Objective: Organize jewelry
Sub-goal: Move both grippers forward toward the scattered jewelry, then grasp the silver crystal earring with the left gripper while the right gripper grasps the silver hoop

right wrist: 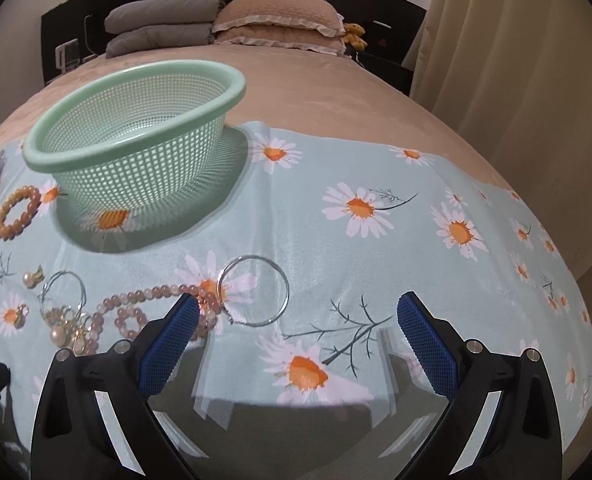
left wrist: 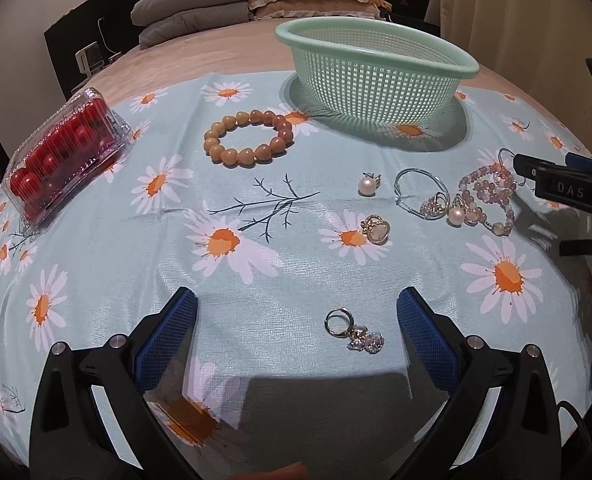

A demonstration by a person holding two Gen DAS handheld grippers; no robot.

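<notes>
Both tongs gaping wide, gripping nothing: left gripper (left wrist: 296,320) flanking a gold crystal earring (left wrist: 353,330) at lower centre, right gripper (right wrist: 297,322) nearing a thin silver bangle (right wrist: 254,290). Lying mid-right, pink beaded strands (left wrist: 485,200); upper centre, a mint mesh basket (left wrist: 375,68). Resting on glossy daisy-print cloth (left wrist: 136,264) covering a bed.

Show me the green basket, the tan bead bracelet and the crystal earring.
Green basket (left wrist: 375,80): left wrist view, mesh wall.
Tan bead bracelet (left wrist: 215,129): left wrist view, left-side bead.
Crystal earring (left wrist: 337,319): left wrist view, hoop.
</notes>
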